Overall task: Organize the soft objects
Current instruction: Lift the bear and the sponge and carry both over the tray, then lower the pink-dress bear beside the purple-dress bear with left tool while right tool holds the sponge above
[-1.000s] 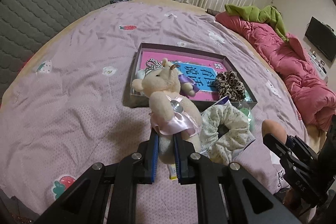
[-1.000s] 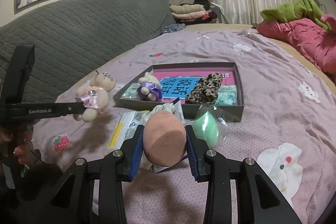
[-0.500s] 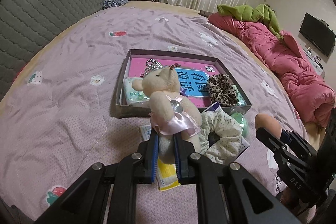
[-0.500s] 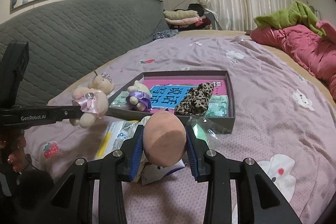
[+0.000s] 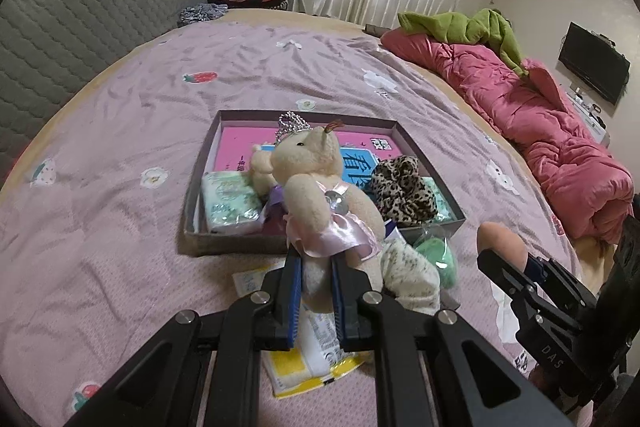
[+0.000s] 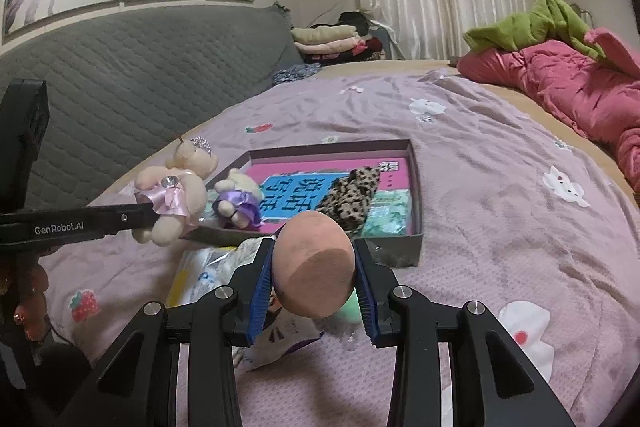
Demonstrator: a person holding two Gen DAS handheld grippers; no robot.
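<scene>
We carry the pink-dressed teddy bear (image 5: pixel 320 203), clamped in our left gripper (image 5: pixel 314 291), above the gray box's (image 5: pixel 224 239) near edge; our right gripper (image 6: pixel 314 279) pinches a peach sponge (image 6: pixel 314 263). Next, likely, lowering the bear inside.

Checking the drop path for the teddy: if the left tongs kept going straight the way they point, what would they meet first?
Probably the near wall of the grey box, just ahead of the left tongs shut on the pink-dressed teddy. Depth is unclear; they might clear it and reach the tissue pack inside.
</scene>
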